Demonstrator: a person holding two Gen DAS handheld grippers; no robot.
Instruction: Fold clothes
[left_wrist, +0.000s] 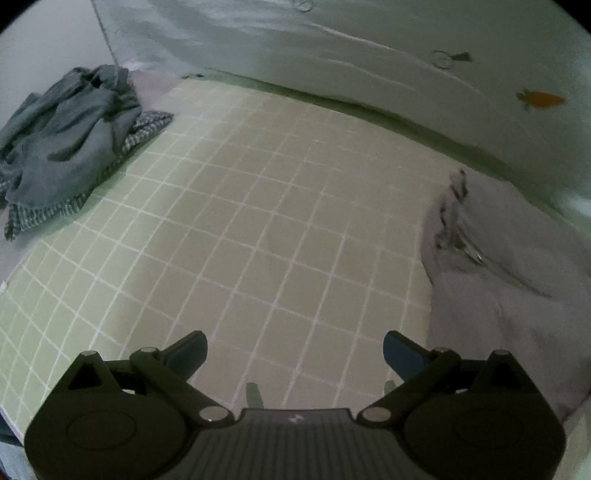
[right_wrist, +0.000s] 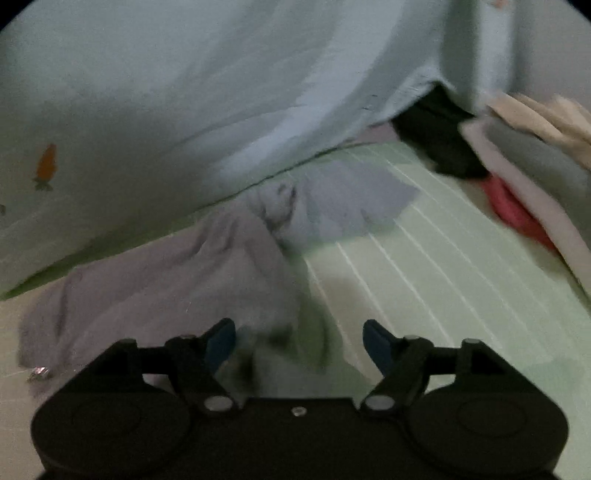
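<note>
Left wrist view, far left: a heap of grey-blue clothes (left_wrist: 70, 129) sits crumpled on a checked garment (left_wrist: 147, 127), both at the edge of the green grid mat (left_wrist: 258, 221). The mat's wide middle is bare. Left gripper (left_wrist: 295, 350) hangs over the mat's near part, jaws spread wide w/ nothing between them, only grid squares showing in the gap. Behind the mat rises a pale sheet (left_wrist: 332, 48) w/ a small orange carrot print (left_wrist: 541, 99). On the right, a lilac-grey garment (left_wrist: 509, 295) lies rumpled on the mat's right side, near the sheet, w/ a small shiny bit on a fold; can't tell what it is.

Right wrist view, blurred: at left the same pale sheet (right_wrist: 184, 110) w/ the carrot print (right_wrist: 47, 166). Below it the lilac-grey garment (right_wrist: 166, 273) sprawls across the green mat (right_wrist: 443, 277), one flap reaching back toward the sheet. Right gripper (right_wrist: 299, 339) is just above the garment's near edge, jaws apart and not pinching cloth; the fabric under the left jaw is smeared, so contact can't be judged. Farther right, well apart from the garment, a dark item (right_wrist: 443, 147), something red (right_wrist: 513, 210) and a stack of cream and grey folded cloth (right_wrist: 535, 155) sit at the mat's right edge.
</note>
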